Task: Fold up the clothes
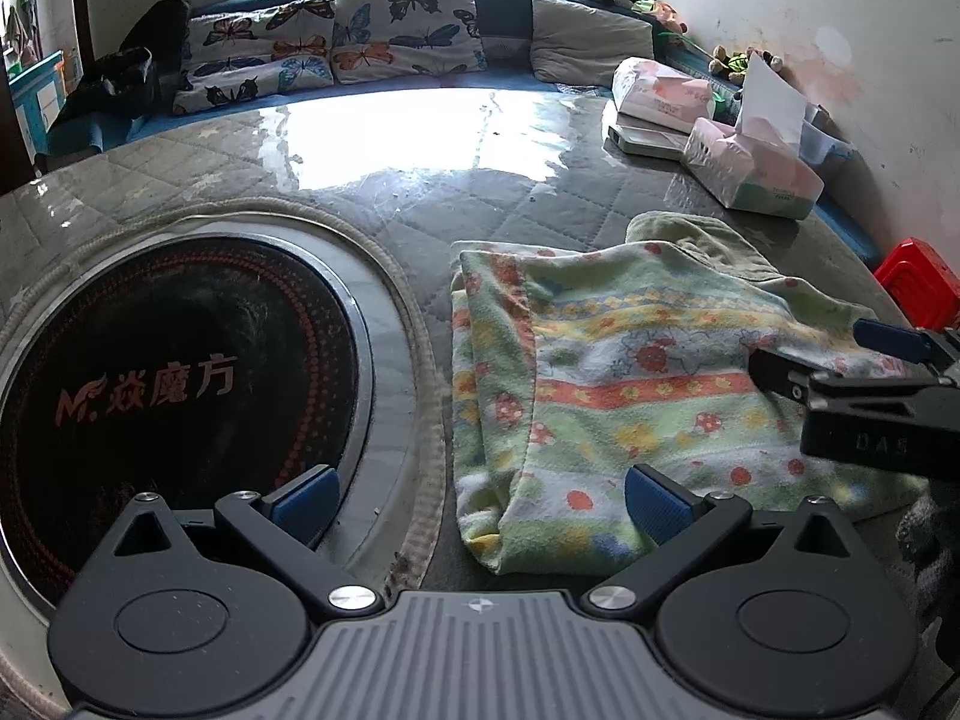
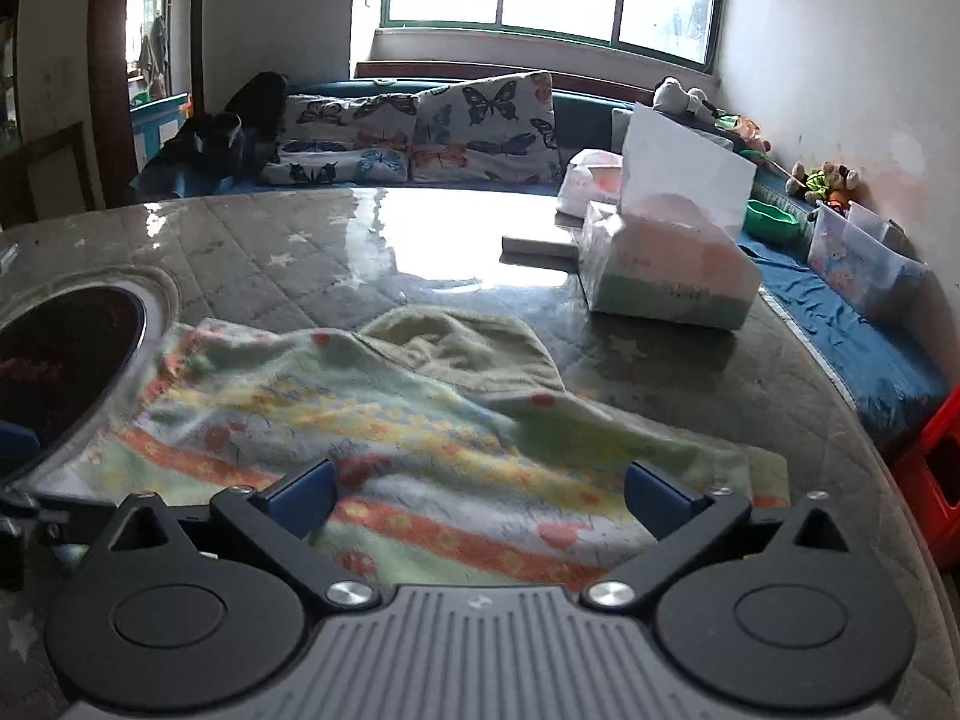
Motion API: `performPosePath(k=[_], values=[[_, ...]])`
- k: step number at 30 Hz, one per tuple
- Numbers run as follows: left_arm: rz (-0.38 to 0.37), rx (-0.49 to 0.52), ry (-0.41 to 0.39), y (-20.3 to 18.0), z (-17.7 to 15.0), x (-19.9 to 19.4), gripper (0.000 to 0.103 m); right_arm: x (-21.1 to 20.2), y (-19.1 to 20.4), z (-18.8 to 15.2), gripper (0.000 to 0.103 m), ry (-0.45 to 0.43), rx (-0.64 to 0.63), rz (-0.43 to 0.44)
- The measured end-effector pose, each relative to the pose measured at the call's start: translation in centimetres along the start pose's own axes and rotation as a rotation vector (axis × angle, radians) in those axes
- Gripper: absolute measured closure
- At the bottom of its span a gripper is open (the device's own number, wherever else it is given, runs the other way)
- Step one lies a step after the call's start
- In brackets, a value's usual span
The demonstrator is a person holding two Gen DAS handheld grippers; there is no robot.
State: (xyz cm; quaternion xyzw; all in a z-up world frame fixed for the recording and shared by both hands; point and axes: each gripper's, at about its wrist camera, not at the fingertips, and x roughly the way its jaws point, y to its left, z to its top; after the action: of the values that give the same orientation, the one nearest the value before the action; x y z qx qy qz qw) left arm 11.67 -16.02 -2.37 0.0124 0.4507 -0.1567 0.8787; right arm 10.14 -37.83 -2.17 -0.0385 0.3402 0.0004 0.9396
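Table: a round quilted table (image 1: 336, 192) under a glossy clear cover, with a dark inset burner (image 1: 174, 384) at its centre.
Garment: a flower-printed fleece garment (image 1: 630, 396) lies on the table just right of the burner, already partly folded, a plain green part (image 1: 690, 240) showing at its far end.
Long axis: in the left wrist view it runs from near to far, with a folded edge along its left side.
Tissue packs: two wrapped tissue packs (image 1: 750, 171) sit beyond the garment, well apart from it.
Right gripper (image 2: 480, 498): jaws spread wide and empty, low over the garment's near right part, cloth directly ahead between the fingers.
Left gripper (image 1: 480, 501): jaws apart, holding nothing; its right pad (image 1: 654, 501) is over the garment's near left corner, its left pad over the burner rim.
Nearer hand: both are close; the right sits over the cloth's body, the left at its near left edge.
Next move: probably a pinch on the near hem, each gripper taking its own side.
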Motion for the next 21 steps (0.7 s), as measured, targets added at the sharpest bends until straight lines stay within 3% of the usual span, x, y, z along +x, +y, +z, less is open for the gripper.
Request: performPosePath(k=[6, 14, 21], values=[[-0.005, -0.005, 0.003, 0.1, 0.0, 0.0, 0.000, 1.9, 1.7, 2.2, 0.000, -0.014, -0.048, 0.009], [-0.005, -0.003, -0.003, 0.0, 0.0, 0.1, 0.000, 6.1, 2.0, 4.3, 0.000, 0.055, -0.031, -0.001], [-0.004, -0.004, -0.005, -0.1, 0.0, 0.1, 0.000, 5.0, 2.2, 4.2, 0.000, 0.036, -0.050, -0.014]])
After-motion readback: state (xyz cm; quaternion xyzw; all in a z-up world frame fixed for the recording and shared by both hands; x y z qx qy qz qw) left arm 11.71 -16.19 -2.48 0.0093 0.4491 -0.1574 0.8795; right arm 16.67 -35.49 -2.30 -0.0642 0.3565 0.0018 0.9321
